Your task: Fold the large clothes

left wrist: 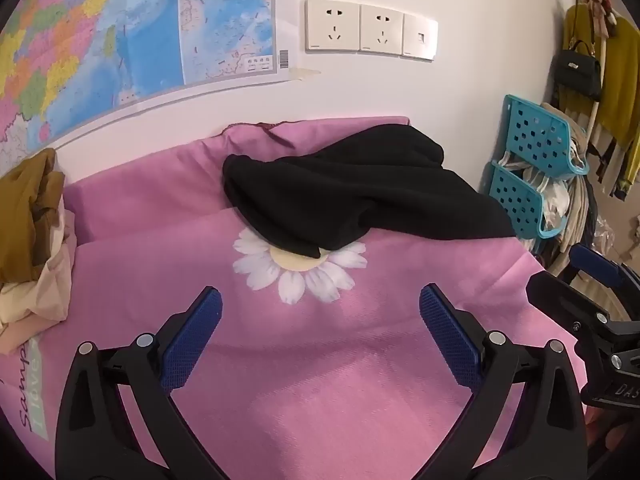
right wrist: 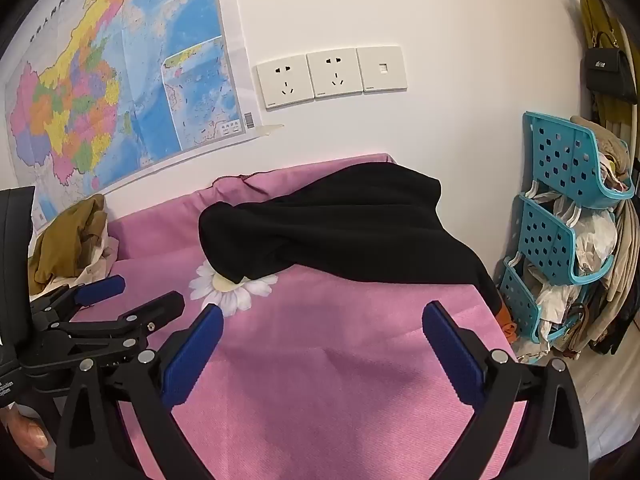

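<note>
Both claws hang over the near half of the pink cloth (left wrist: 320, 360), side by side and empty. The left claw (left wrist: 320, 320) has its blue pads spread wide, and the right claw (right wrist: 323, 338) is spread just as wide, neither touching anything. The black garment (left wrist: 360, 192) lies bunched and twisted at the far side of the bench, against the wall, one corner lapping over the daisy print (left wrist: 300, 276) and its right end trailing off the edge toward the blue baskets (right wrist: 560, 208).

I'd say the job is to spread it flat first. Better to take two separate edges (not the thick twisted middle), one per claw, and draw it toward the open pink area. The pile of tan clothes (left wrist: 36, 208) at the left is well clear.
</note>
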`<move>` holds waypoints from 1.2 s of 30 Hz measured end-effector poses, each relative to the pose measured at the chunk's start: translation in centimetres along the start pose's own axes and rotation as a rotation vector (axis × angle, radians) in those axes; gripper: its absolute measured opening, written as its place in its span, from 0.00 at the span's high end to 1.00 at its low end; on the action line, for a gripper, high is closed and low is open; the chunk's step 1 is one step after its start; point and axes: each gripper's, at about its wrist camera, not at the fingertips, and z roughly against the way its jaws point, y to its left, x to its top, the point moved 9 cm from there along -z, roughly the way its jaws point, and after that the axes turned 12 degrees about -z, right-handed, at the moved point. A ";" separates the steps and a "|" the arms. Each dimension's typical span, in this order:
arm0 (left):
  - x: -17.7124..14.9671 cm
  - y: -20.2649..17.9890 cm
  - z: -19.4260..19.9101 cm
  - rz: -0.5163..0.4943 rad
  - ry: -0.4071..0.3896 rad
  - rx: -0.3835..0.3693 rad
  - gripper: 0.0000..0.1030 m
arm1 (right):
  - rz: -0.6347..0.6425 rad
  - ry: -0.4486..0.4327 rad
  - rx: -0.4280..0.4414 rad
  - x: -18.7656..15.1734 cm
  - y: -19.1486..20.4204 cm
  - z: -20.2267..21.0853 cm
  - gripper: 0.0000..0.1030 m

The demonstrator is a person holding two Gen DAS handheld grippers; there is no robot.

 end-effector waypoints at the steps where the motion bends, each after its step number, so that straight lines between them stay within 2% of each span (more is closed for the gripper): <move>1: 0.0 0.0 0.0 0.003 0.000 -0.006 0.05 | 0.000 -0.001 -0.001 0.0 0.0 0.0 0.06; 13: 0.0 0.7 0.0 0.022 -0.012 -0.017 0.05 | 0.000 -0.023 0.000 0.2 0.5 0.6 0.06; 36: -0.1 0.1 0.5 0.026 -0.016 -0.007 0.05 | 0.009 -0.006 -0.006 -0.1 0.1 -0.1 0.06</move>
